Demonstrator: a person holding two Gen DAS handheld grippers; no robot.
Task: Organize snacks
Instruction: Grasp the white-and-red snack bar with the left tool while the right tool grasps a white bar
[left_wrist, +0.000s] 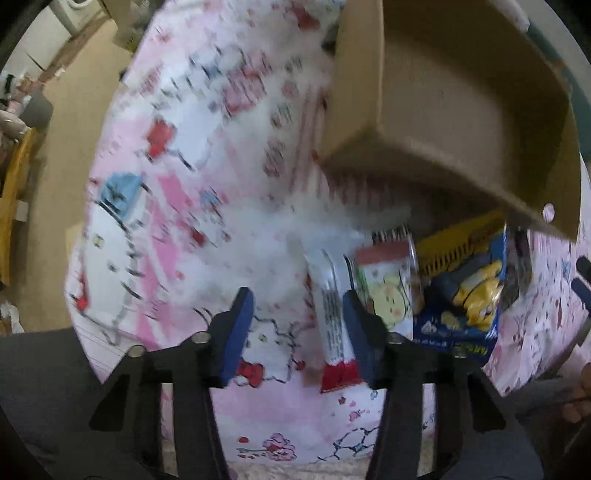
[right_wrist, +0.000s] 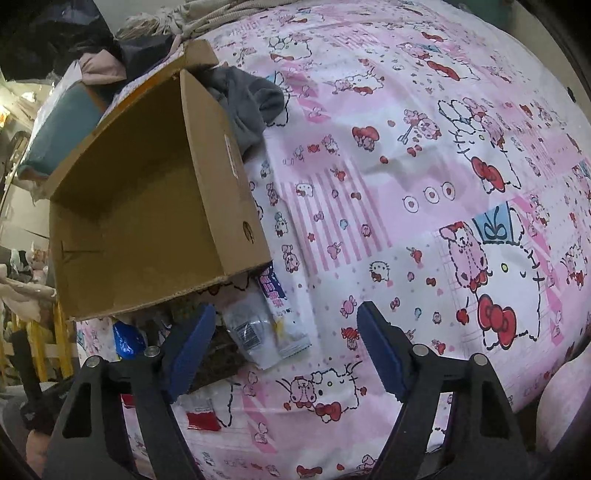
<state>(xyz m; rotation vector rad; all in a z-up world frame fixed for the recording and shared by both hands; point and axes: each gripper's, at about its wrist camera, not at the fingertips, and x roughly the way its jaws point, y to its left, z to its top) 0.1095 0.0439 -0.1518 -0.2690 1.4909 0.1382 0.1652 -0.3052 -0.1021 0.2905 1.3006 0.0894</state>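
Note:
An empty cardboard box (left_wrist: 443, 110) (right_wrist: 147, 203) rests on the pink cartoon bedsheet (left_wrist: 177, 192) (right_wrist: 406, 155). Snack packets lie in a heap at its open front. My left gripper (left_wrist: 297, 295) points down, jaws apart, with a white packet with a red end (left_wrist: 334, 332) lying against its right pad and the left pad clear of it. Beside that are a packet with a yellow cartoon figure (left_wrist: 391, 291) and a blue-and-yellow packet (left_wrist: 469, 295). My right gripper (right_wrist: 287, 307) is open over a clear packet (right_wrist: 251, 332) and a white packet with blue writing (right_wrist: 275, 295).
A grey garment (right_wrist: 251, 99) lies behind the box, with a teal cushion (right_wrist: 62, 125) and piled clothes beyond. The bed's edge drops to a beige floor (left_wrist: 66, 147) on the left. A hand (left_wrist: 583, 391) shows at the right edge.

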